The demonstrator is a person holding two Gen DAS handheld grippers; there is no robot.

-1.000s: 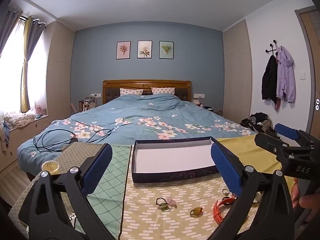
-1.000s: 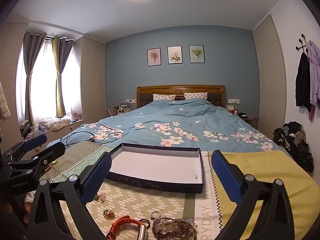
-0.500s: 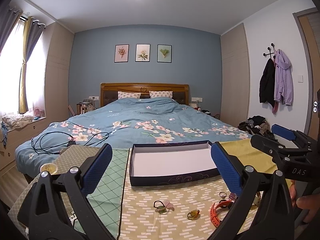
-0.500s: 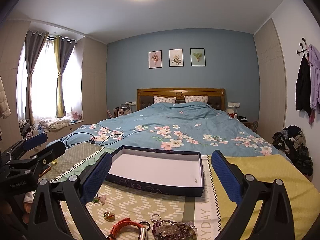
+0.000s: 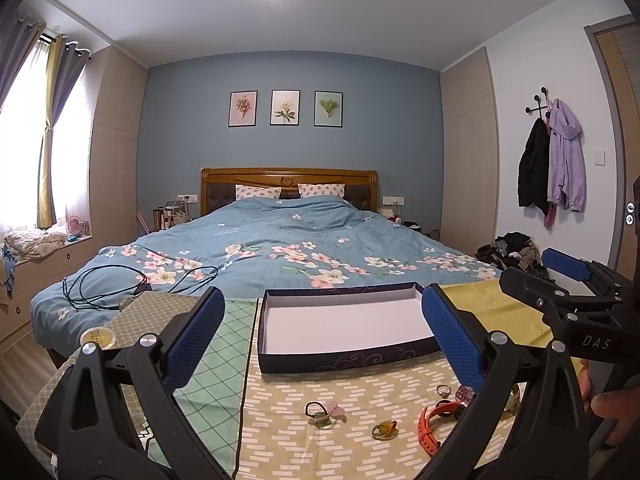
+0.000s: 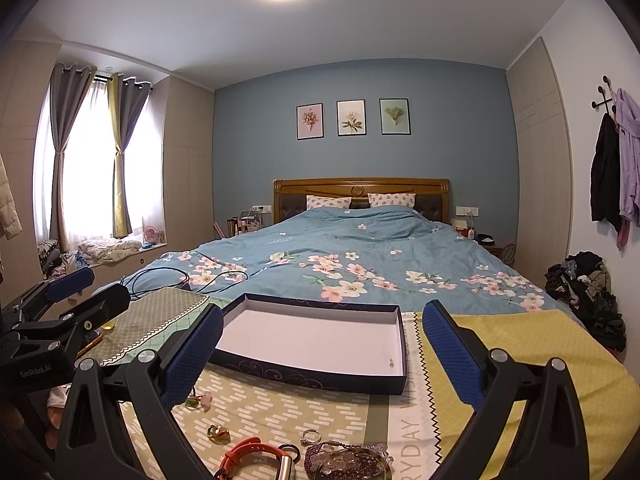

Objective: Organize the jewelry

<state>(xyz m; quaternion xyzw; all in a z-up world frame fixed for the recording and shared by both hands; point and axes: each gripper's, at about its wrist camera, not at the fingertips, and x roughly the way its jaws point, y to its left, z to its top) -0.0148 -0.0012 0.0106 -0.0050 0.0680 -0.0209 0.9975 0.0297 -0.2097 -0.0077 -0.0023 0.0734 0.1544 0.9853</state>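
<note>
A shallow navy box (image 5: 344, 324) with a white inside lies open on the patterned cloth. In front of it lie a green and pink hair tie (image 5: 324, 414), an amber ring (image 5: 385, 429), an orange watch strap (image 5: 430, 424), a silver ring (image 5: 443, 390) and a purple bead bracelet (image 6: 344, 456). A tiny earring (image 6: 391, 362) sits inside the box (image 6: 312, 336). My left gripper (image 5: 322, 300) hovers open above the jewelry, holding nothing. My right gripper (image 6: 323, 314) also stands open and holds nothing; in the left wrist view the right gripper (image 5: 536, 276) is off to the right.
The cloth-covered table (image 6: 520, 344) stands at the foot of a blue floral bed (image 5: 280, 248). A black cable (image 5: 120, 284) lies on the bed's left corner. A small round tin (image 5: 97, 337) rests at the table's left edge. Clothes (image 6: 588, 296) are piled on the floor at right.
Both wrist views have shifted only slightly. Both grippers stay open, and nothing on the table has moved.
</note>
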